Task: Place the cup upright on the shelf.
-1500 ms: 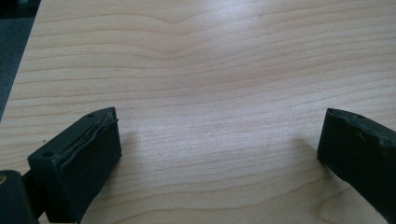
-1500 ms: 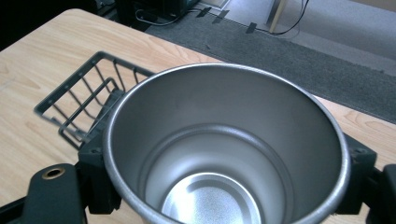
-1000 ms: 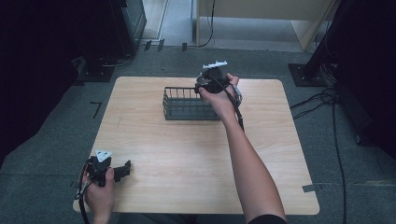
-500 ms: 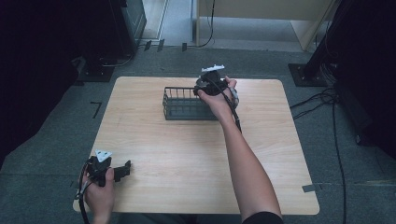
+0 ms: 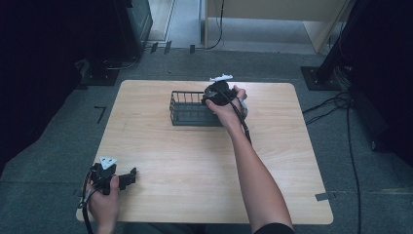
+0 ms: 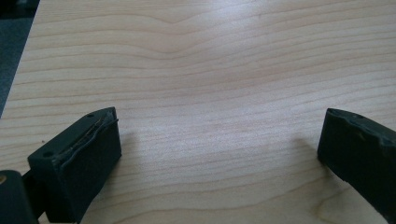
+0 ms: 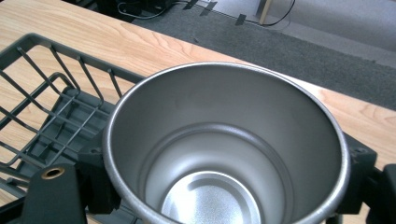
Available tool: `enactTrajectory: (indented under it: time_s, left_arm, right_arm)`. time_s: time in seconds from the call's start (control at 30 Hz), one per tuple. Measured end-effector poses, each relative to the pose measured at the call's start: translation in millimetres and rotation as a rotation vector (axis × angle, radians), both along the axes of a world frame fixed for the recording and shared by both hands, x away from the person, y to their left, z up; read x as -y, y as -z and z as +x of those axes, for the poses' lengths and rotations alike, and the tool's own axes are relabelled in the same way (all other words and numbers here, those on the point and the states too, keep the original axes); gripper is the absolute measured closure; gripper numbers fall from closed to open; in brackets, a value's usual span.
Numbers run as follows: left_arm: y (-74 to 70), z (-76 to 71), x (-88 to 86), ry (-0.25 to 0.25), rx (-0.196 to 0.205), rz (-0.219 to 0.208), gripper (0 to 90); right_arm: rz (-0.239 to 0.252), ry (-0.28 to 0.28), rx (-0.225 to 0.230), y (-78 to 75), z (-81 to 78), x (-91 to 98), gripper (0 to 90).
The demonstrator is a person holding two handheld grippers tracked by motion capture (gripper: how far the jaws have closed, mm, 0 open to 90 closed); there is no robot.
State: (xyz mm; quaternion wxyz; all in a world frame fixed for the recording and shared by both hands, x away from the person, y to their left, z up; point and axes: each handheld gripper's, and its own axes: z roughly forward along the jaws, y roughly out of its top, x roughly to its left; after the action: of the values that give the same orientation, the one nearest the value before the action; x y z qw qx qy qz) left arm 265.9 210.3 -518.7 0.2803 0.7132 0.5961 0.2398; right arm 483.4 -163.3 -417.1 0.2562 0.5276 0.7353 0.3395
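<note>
Right gripper (image 5: 210,99) sat at the right end of the wire basket (image 5: 187,108), far side of the table (image 5: 195,161), held by the right hand (image 5: 228,105). Its jaws were clamped on a steel cup (image 7: 224,149), one black jaw on each side of the cup wall. Cup was upright, mouth open toward the gripper's camera, inside bare and shiny, nothing in it. In the right gripper view the cup hung over the basket's end: dark wire grid and rim visible to the left and below, wood and grey floor beyond. Couldn't tell whether the cup bottom touched the basket floor; the cup itself hid that. From the high view the cup was mostly hidden under the hand and gripper.

Basket was a dark rectangular wire one, long side running across the table, standing flat on the wood. The part of it that showed held nothing else.

Left gripper (image 5: 127,178) was well apart from all that, at the near left corner of the table, in the left hand (image 5: 103,202). Jaws stood wide apart with nothing between them, only bare wood grain in the gap in the left gripper view (image 6: 219,140). It pointed roughly across the table to the right, low over the surface.

Cables trailed from both grippers.
</note>
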Motion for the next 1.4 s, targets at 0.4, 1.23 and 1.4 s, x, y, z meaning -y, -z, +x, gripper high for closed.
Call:
enactTrajectory:
  time_s: [0.4,1.23,1.4]
  left_arm:
    - [0.0,0.0,0.0,0.0,0.0,0.0,0.0]
    - [0.0,0.0,0.0,0.0,0.0,0.0,0.0]
    - [0.0,0.0,0.1,0.0,0.0,0.0,0.0]
  right_arm:
    - [0.005,0.001,-0.006,11.3,-3.1,7.0,17.9]
    - [0.035,-0.027,-0.061,3.7,-22.2,24.6,0.0]
    - [0.044,-0.031,-0.06,-1.0,-30.6,29.6,0.0]
